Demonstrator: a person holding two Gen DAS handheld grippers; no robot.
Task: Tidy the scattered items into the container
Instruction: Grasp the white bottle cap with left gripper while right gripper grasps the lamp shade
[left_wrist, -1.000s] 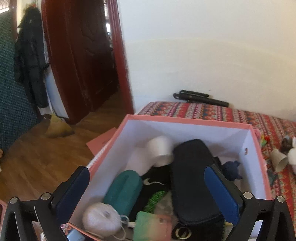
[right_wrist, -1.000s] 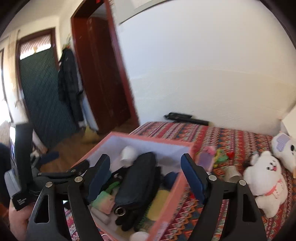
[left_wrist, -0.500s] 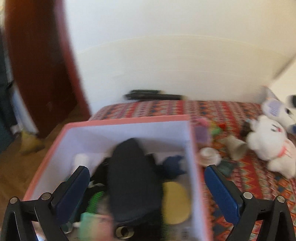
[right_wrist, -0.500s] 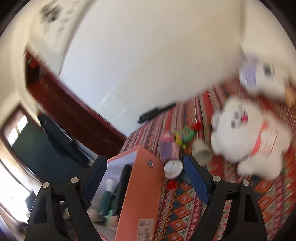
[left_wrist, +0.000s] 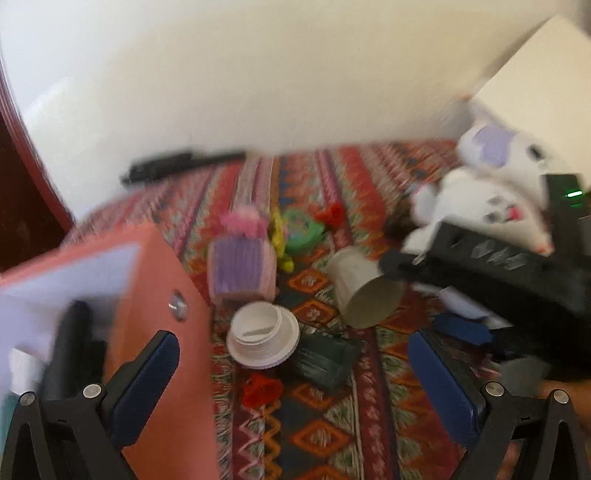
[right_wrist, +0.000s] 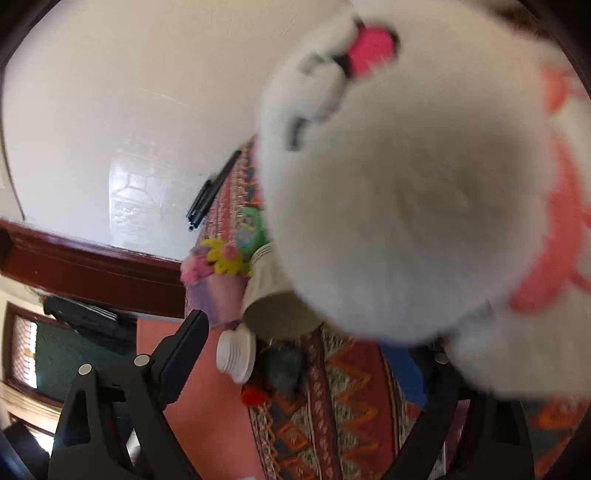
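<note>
Left gripper (left_wrist: 293, 373) swung off the pink box (left_wrist: 162, 321), fingers spread wide w/ nothing between, now over white lid (left_wrist: 263, 339) + dark green bit (left_wrist: 325, 360) on the bed. Right gripper (right_wrist: 306, 350) rolled & dropped onto the white plush (right_wrist: 424, 206), fingers just been opening, fur between, not pinching yet. Prob next grab. Paper cup (left_wrist: 364, 288), purple toy (left_wrist: 242, 267) further back.

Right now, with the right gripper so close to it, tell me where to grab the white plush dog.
Take the white plush dog across its round, soft body, coming at it from the near side, where the right gripper is. Its fingers stand wide and have just been opening, nothing pinched yet. The plump middle should compress and hold better than a leg or ear.
</note>
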